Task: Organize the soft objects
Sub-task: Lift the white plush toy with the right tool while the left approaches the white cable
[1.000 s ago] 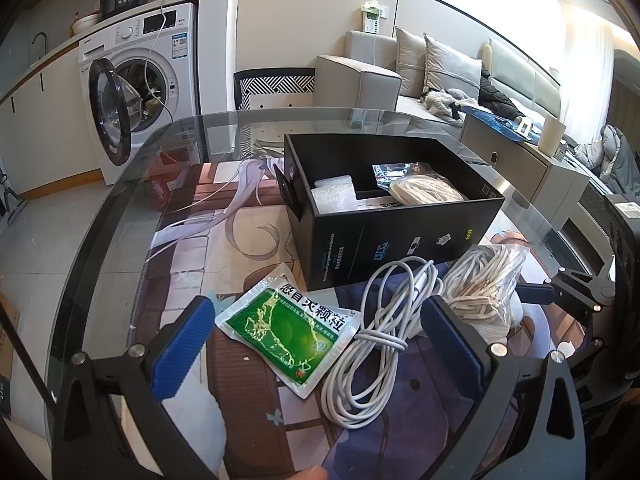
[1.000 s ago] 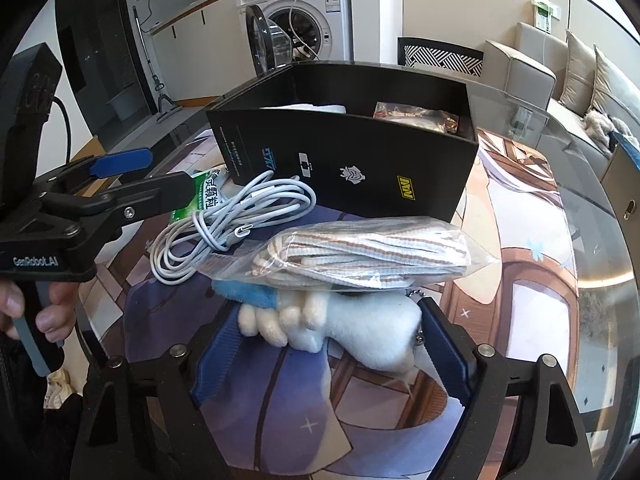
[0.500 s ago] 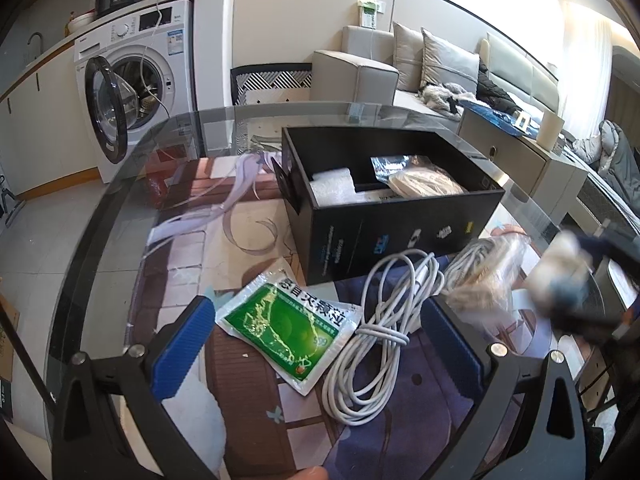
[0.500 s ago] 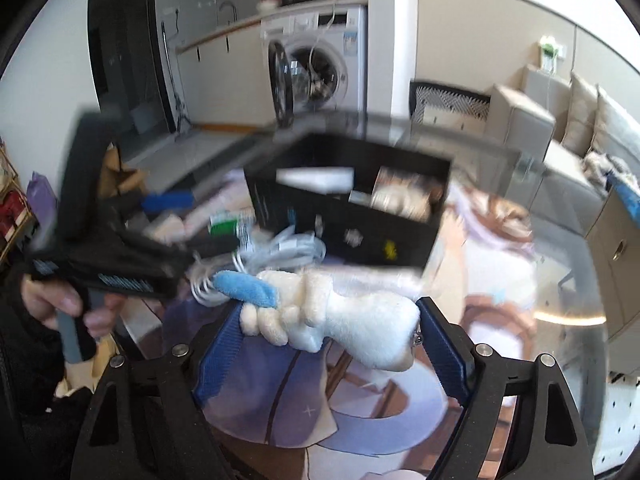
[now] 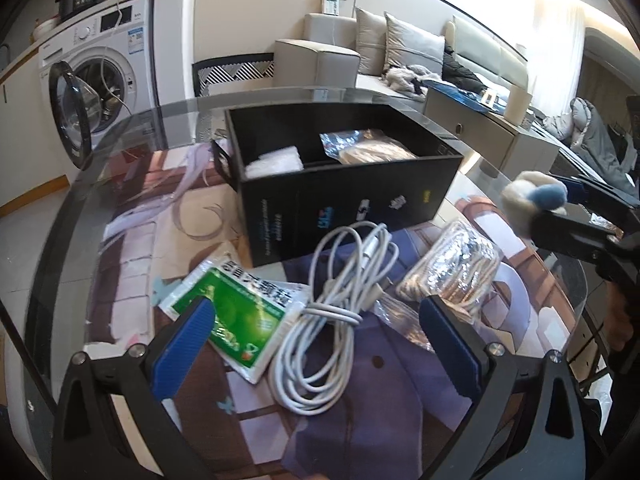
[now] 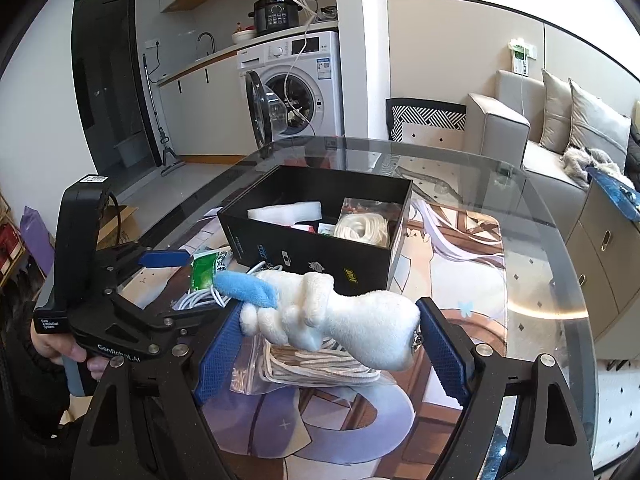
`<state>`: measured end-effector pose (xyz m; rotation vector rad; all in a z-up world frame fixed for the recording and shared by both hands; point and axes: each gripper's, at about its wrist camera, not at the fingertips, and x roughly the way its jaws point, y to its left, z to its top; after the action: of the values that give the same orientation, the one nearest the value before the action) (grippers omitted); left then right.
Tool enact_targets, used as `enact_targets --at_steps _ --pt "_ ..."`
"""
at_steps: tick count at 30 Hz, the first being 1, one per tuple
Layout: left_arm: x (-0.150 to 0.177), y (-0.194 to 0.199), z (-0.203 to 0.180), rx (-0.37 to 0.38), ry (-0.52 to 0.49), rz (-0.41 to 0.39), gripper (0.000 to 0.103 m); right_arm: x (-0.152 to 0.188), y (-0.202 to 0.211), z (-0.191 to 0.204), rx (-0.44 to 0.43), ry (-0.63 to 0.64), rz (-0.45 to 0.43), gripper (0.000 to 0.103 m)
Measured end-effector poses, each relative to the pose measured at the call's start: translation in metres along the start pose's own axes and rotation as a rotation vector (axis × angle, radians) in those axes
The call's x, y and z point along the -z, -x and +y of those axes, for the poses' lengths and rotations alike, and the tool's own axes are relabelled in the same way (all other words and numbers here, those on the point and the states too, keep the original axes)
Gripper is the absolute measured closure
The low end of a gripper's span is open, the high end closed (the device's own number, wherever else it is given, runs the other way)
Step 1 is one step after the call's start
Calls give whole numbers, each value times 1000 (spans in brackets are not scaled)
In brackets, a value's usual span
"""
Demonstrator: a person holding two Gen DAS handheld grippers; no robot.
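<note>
**Gripping a plush toy above the glass table**

Clamped crosswise between the blue pads of the right gripper (image 6: 330, 334), a white plush toy (image 6: 344, 322) with a blue tuft at its left end hangs clear of the table, each end pressed against a pad, so the jaws stand wide yet hold it firmly. Directly beneath the toy lies a clear bag of coiled cord (image 6: 308, 364) on the glass table (image 6: 540, 248), whose top shows a printed illustration underneath.

Farther off sits a black box (image 6: 320, 256), open at the top. Inside it are a white foam piece (image 6: 286, 212) on the left and another bagged coil of cord (image 6: 364, 230) on the right; some small items lie between them, too small to identify with confidence.

Near the box's left corner rest a green and white sachet (image 5: 236, 316) and a looped white cable (image 5: 336, 312), the cable just right of the sachet and overlapping its edge. The left gripper (image 5: 316, 344) hovers over these two with its jaws spread wide and nothing between the pads. A hand (image 6: 60, 348) holds its handle at the left of the right wrist view.

A washing machine (image 6: 296, 84) with its door open stands in the far background, and a sofa (image 6: 560, 120) is at the far right.
</note>
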<state>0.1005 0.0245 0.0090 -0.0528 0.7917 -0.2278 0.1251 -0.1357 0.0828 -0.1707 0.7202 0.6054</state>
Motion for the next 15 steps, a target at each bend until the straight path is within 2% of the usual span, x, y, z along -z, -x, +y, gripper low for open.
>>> enact_targets --at_steps 7,12,15 --pt "4 -1 -17 63 -67 4 35 1 -4 1 -5 1 13 18" --pt "4 -2 -22 123 -70 31 41 1 -6 2 -8 3 17 18" --pt "5 -5 -23 114 -65 39 41 1 -6 1 -8 2 17 18"
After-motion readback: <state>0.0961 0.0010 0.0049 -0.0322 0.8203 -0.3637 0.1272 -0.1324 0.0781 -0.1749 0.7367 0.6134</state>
